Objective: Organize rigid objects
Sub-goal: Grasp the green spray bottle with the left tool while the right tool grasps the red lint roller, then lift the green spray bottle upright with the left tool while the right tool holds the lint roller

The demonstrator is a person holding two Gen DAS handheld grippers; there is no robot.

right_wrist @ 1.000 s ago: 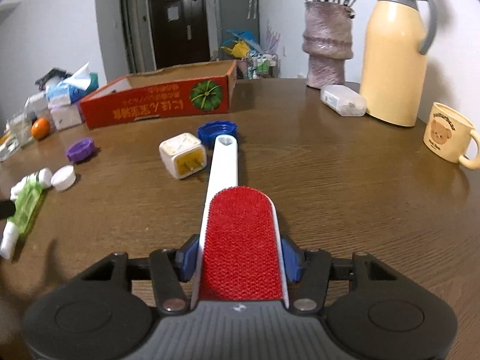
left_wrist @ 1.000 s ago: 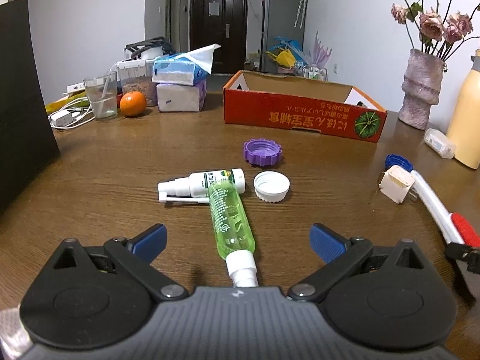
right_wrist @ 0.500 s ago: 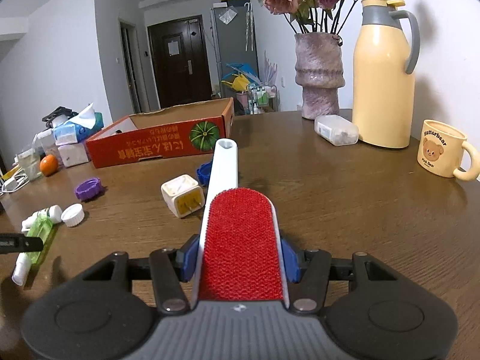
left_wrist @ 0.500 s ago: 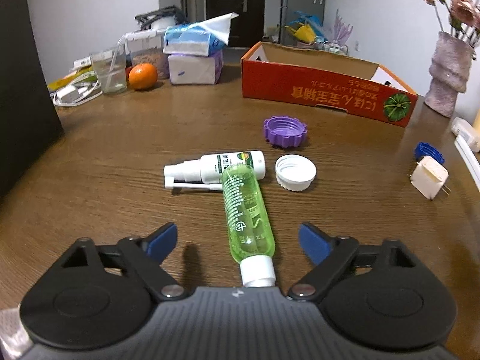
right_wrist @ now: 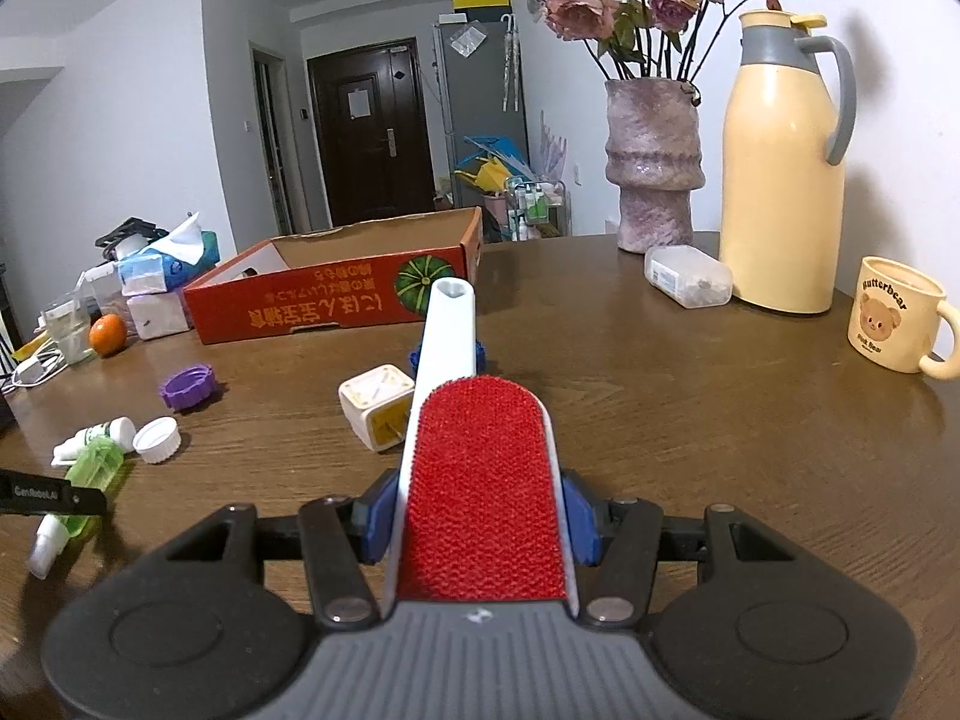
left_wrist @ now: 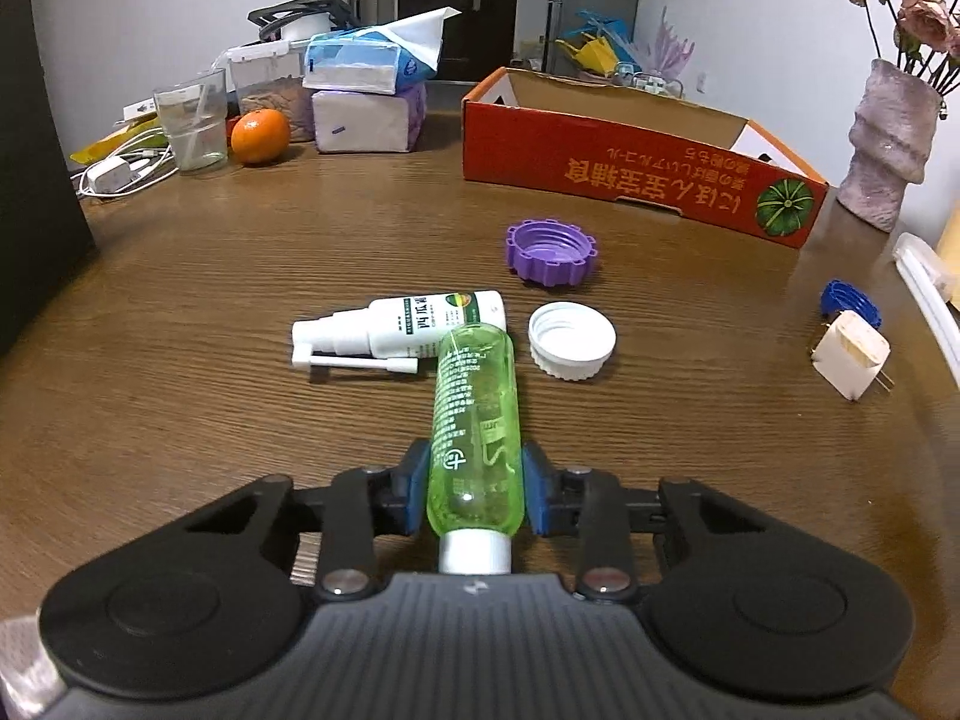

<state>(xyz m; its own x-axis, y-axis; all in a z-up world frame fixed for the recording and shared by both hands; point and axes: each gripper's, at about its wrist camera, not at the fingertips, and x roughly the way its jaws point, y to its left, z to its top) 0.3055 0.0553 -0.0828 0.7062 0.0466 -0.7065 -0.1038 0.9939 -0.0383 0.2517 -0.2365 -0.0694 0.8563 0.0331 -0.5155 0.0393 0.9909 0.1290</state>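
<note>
Green spray bottle (left_wrist: 474, 420) at lower centre of the desk (left_wrist: 180, 300), freshly pinched near its cap by the left hand-held gripper (left_wrist: 474, 495). Right hand-held gripper (right_wrist: 480, 525) clamped on lint brush (right_wrist: 480, 480). Risk: nudging white spray bottle (left_wrist: 414, 330) when lifting.

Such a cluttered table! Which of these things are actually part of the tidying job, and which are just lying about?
Part of the job: green bottle in the left gripper, lint brush in the right gripper, white spray bottle, purple cap, white cap, plug, red box.

Lying about: orange, tissues, vase, flask, mug.
</note>
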